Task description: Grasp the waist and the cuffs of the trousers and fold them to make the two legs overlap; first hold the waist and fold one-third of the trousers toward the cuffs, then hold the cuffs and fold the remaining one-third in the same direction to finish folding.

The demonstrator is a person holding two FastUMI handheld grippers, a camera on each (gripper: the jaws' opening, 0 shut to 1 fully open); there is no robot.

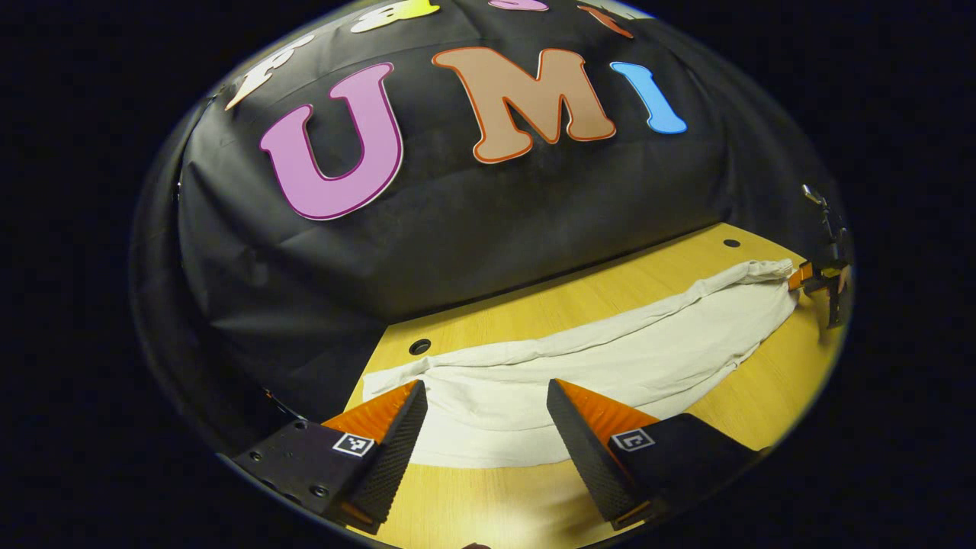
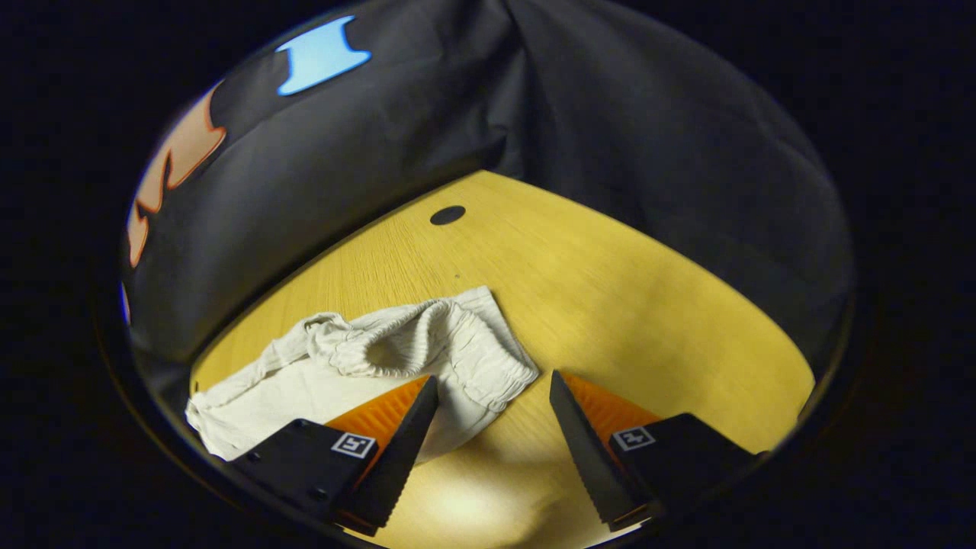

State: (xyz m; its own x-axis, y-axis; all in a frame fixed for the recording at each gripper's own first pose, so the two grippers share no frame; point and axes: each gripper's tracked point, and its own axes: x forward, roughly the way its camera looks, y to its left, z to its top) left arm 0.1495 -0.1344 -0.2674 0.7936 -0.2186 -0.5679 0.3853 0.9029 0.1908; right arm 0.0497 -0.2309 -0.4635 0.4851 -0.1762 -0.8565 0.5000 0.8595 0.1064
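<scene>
Two sets of jaws gape wide over limp, light trousers (image 1: 610,358); ribbed waist (image 2: 427,343) bunches, easiest pinched there.

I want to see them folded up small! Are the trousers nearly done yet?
Not yet. The trousers lie in one long strip on the table, so the legs may already overlap. The left gripper hovers open over the cuff end, and the right gripper is open beside the bunched waist. Nothing is gripped. Both third-folds are left.
</scene>
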